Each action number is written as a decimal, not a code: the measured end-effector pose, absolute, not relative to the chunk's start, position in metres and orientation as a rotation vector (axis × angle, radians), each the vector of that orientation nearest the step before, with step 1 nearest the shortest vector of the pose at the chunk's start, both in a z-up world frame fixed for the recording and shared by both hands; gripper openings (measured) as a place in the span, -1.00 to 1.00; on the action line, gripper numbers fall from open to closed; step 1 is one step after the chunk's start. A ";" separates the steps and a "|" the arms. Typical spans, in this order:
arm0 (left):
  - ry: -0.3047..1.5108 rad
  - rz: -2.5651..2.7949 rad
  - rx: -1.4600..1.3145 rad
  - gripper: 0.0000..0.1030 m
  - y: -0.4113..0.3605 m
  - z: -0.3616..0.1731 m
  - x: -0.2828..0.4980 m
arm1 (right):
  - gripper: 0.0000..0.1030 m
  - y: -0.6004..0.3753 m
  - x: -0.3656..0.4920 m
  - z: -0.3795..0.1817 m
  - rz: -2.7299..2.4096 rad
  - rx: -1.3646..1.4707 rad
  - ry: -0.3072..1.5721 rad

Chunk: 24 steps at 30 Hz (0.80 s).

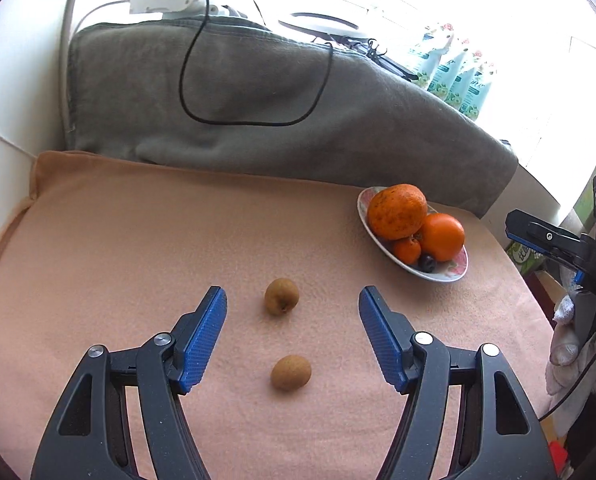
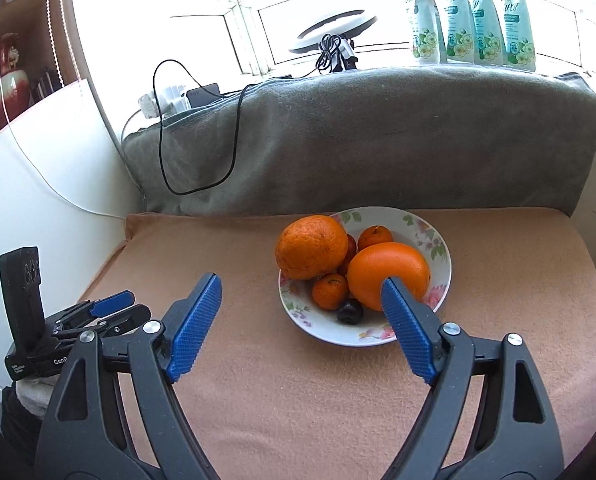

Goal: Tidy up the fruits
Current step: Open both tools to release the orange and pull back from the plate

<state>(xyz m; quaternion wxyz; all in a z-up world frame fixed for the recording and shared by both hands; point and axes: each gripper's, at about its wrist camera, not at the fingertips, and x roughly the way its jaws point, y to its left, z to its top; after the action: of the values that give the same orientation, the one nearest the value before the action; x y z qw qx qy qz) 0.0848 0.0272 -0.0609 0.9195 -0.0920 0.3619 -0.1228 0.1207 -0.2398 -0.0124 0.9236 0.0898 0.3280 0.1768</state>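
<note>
— Two small brown fruits [image 1: 290, 372] lie loose on the peach blanket [image 1: 117, 280] right in front of my left tongs [image 1: 292, 297]. The jaws are spread with nothing in them; the nearer fruit sits between the fingers, the farther brown fruit [image 1: 281, 296] just off the tips, and the pads touch neither.

— And your right side?

— My right tongs [image 2: 301, 285] are released too, nothing between the jaws, hanging above the blanket just short of the plate [image 2: 438, 248]. One fingertip overlaps the smooth orange [image 2: 394, 268] in my view, but I judge that is only line of sight, not contact.

— What is already in the plate?

— A rough-skinned orange [image 2: 311, 246], the smooth one, two small tangerines [image 2: 330, 290] and a dark plum [image 2: 350, 311]. It is piled fairly high, and the rough orange leans out over the rim.

— So how would you take the next fruit?

— I'd take the nearer brown one with the left: bring the pads down level on either side of its widest part, close gently since it is small and round and could roll on the soft cloth, then lift clear before crossing. I'd set it in the low front gap by the plum rather than on top, so nothing gets knocked off.

— Behind the plate?

— A grey blanket [image 2: 378, 140] with a black cable [image 2: 161, 152] looped over it, then bottles [image 2: 474, 20] at the window.
</note>
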 end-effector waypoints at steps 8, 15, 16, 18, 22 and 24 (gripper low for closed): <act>0.778 -0.224 -0.185 0.32 0.033 -0.077 0.068 | 0.64 -0.212 0.117 -0.029 0.443 0.181 0.712; 0.796 -0.246 -0.169 0.27 0.022 -0.085 0.070 | 0.64 -0.182 0.120 -0.045 0.481 0.145 0.754; 0.799 -0.248 -0.173 0.25 0.021 -0.087 0.072 | 0.63 -0.179 0.121 -0.046 0.485 0.144 0.759; 0.806 -0.256 -0.175 0.22 0.018 -0.089 0.074 | 0.60 -0.173 0.124 -0.050 0.493 0.146 0.767; 0.819 -0.265 -0.165 0.16 0.013 -0.095 0.077 | 0.45 -0.161 0.134 -0.059 0.508 0.150 0.802; 0.821 -0.264 -0.162 0.16 0.011 -0.097 0.078 | 0.41 -0.155 0.139 -0.062 0.514 0.152 0.815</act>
<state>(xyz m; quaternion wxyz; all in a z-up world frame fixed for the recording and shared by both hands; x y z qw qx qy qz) 0.0779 0.0113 -0.0972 0.9052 -0.0783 0.3975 -0.1280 0.1387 -0.1548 -0.0624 0.8835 0.0728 0.3914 0.2467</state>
